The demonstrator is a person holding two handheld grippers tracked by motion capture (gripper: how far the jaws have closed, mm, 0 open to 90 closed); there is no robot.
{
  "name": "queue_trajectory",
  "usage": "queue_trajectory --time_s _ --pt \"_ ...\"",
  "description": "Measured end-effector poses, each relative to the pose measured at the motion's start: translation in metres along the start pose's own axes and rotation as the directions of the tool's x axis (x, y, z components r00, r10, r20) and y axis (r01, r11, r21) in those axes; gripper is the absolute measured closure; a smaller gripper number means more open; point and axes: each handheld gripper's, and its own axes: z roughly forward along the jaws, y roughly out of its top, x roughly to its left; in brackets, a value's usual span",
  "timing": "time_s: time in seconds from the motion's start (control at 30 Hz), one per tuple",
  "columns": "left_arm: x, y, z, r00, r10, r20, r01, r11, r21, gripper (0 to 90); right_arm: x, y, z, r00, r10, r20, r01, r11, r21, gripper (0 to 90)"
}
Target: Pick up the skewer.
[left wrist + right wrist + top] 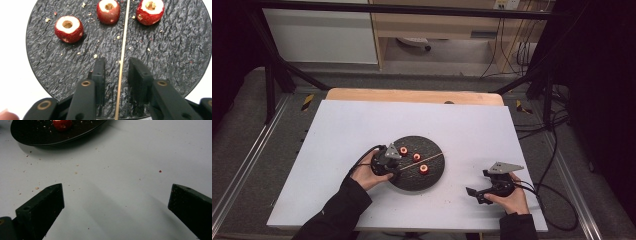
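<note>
A round black slate plate (432,177) lies in the middle of the white table. On it stand three cored strawberries (68,28) (108,11) (150,11), and a thin wooden skewer (124,37) lies across it. My left gripper (117,62) reaches over the plate's near-left edge with a jaw on either side of the skewer. A narrow gap shows on both sides, so the pads do not press on it. My right gripper (116,192) rests low over the bare table to the right of the plate (30,135), with its jaws wide apart and nothing between them.
Crumbs and red specks lie scattered on the plate and on the white board (362,125) near it. A wooden edge (412,95) runs along the table's far side. Black frame bars and cables (552,150) stand around the table.
</note>
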Motion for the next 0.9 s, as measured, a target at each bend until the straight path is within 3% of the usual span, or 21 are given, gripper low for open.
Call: queue_trajectory --time_s 0.43,0.9 --pt "-0.0030 0.0086 0.0039 0.9990 0.043 0.011 -0.044 0.9967 0.068 79.1 0.0004 -0.0001 0.0003 1.0000 0.001 -0.005 -0.001 1.000 0.004 1.0" --pt "-0.0042 0.0093 0.0039 0.9987 0.050 0.010 -0.051 0.9950 0.087 87.9 0.0003 -0.0001 -0.0001 1.0000 -0.003 -0.006 0.003 1.000 0.002 1.1"
